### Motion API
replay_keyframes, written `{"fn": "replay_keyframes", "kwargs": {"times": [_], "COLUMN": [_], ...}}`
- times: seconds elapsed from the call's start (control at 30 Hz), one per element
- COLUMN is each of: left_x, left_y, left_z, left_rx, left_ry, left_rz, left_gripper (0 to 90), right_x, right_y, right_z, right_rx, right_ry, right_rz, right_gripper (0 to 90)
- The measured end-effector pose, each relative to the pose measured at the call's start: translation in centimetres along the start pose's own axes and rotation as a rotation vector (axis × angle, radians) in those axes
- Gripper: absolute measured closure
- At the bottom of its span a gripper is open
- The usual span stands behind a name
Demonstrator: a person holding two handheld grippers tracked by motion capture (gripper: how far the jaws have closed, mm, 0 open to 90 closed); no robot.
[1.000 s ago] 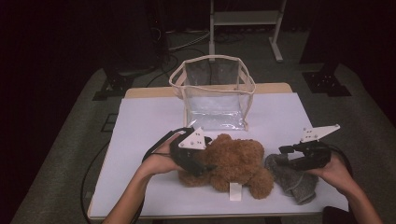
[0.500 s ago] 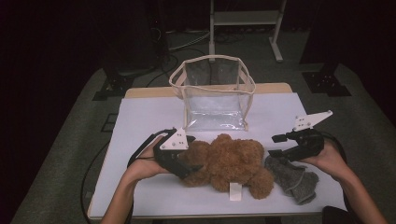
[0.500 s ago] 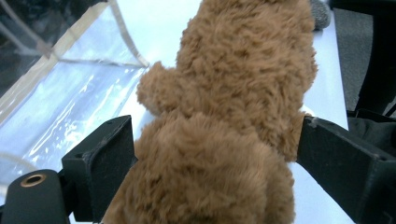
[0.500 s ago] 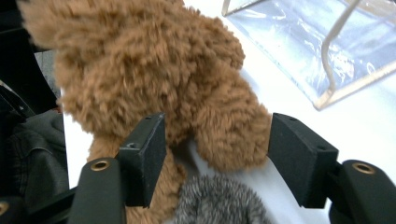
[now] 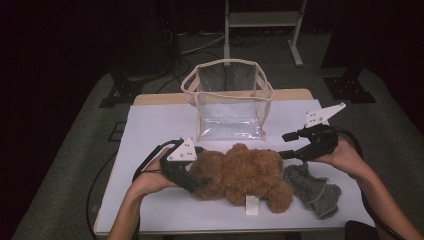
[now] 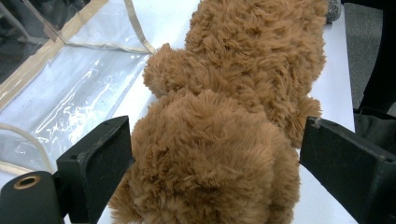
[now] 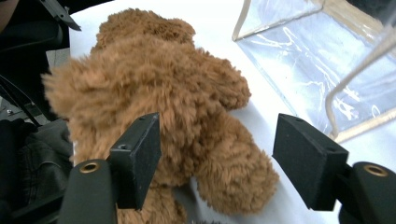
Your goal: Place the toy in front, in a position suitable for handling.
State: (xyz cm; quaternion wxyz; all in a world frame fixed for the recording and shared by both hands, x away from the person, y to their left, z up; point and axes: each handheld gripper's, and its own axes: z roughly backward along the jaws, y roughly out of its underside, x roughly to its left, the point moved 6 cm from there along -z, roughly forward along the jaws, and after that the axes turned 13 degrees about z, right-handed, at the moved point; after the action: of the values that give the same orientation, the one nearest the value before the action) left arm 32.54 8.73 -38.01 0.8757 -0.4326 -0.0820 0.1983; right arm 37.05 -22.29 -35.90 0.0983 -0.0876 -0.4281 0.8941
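A brown teddy bear (image 5: pixel 245 172) lies on its side across the white table (image 5: pixel 150 130), a white tag (image 5: pixel 251 205) at its front. My left gripper (image 5: pixel 204 167) is at the bear's left end. Its jaws have just been opening and stand wide, with the bear's furry end (image 6: pixel 224 116) between them; the right pad is clear of the fur. My right gripper (image 5: pixel 286 145) hangs above the bear's right end and a grey cloth (image 5: pixel 312 187). Its jaws have also just been opening, with nothing gripped, and the bear (image 7: pixel 163 93) lies beyond them.
A clear plastic bag (image 5: pixel 230 105) with a beige rim stands open behind the bear, close to it (image 6: pixel 70 84) (image 7: pixel 327 60). The table's front edge runs just below the bear. Dark floor and a stand's legs lie beyond the table.
My left gripper slid left along the bear to its end and its jaws spread. My right gripper rose off the grey cloth and opened wider.
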Motion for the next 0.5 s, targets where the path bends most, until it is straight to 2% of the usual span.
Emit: {"fn": "replay_keyframes", "kwargs": {"times": [0.07, 0.27, 0.5], "left_x": [0.0, 0.1, 0.4], "left_y": [0.1, 0.3, 0.5], "left_z": [0.1, 0.5, 1.1], "left_rx": [-0.007, -0.004, -0.015], "left_ry": [-0.002, -0.005, -0.02], "left_rz": [0.008, -0.001, 0.006], "left_gripper": [8.6, 8.6, 8.5], "right_x": [-0.1, -0.3, -0.7], "right_y": [-0.6, -2.3, -3.5], "right_z": [-0.1, -0.4, -0.9], "right_rx": [0.003, 0.011, 0.011], "right_ry": [-0.009, -0.024, -0.041], "right_rz": [0.008, 0.038, 0.054], "right_gripper": [30.0, 28.9, 28.0]}}
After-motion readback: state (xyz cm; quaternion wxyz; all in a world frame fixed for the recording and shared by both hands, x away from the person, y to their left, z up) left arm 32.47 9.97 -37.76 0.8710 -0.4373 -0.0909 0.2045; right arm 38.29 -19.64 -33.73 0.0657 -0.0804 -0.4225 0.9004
